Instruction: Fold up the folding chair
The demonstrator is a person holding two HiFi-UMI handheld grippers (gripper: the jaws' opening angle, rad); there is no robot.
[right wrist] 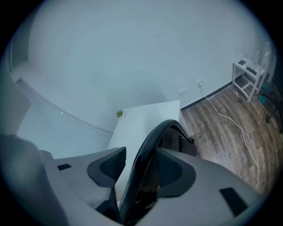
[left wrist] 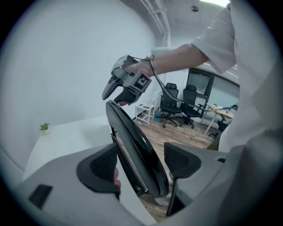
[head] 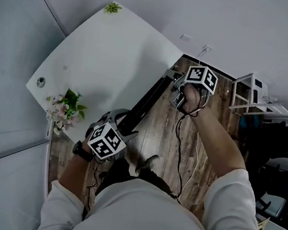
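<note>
Chair (head: pixel 146 101): black folding chair, closed flat, is standing on its edge on the wood floor (head: pixel 163 130), leaning just beside the long edge of the white table (head: pixel 110 54). In the head view it is showing as a thin dark bar running between the two grippers.

Left gripper (left wrist: pixel 140 165) is sitting at the near end of the chair. Its jaws are standing apart with the chair's glossy black rim (left wrist: pixel 132 141) passing between them. A clear gap is showing on the right pad's side, so the pads are not clamping: released.

Right gripper (right wrist: pixel 137 165) is sitting at the far end, pointing downward. The curved rim (right wrist: pixel 152 137) is running up between its jaws. The left pad is standing clear of it and the right pad is lying close against it; I am reading this as released, not gripping.

Print: each gripper's cube (head: pixel 107 139) is carrying black-and-white square markers only, no lettering I can read.

Surroundings: a small green plant (head: pixel 113 8) is sitting at the table's far corner and a bunch of pale flowers (head: pixel 64 108) at the near one. A white cable (right wrist: pixel 232 121) is trailing across the floor from a wall socket (right wrist: pixel 199 84). A white rack (head: pixel 250 95) is standing by the wall, and black office chairs (left wrist: pixel 177 103) are standing further off.
</note>
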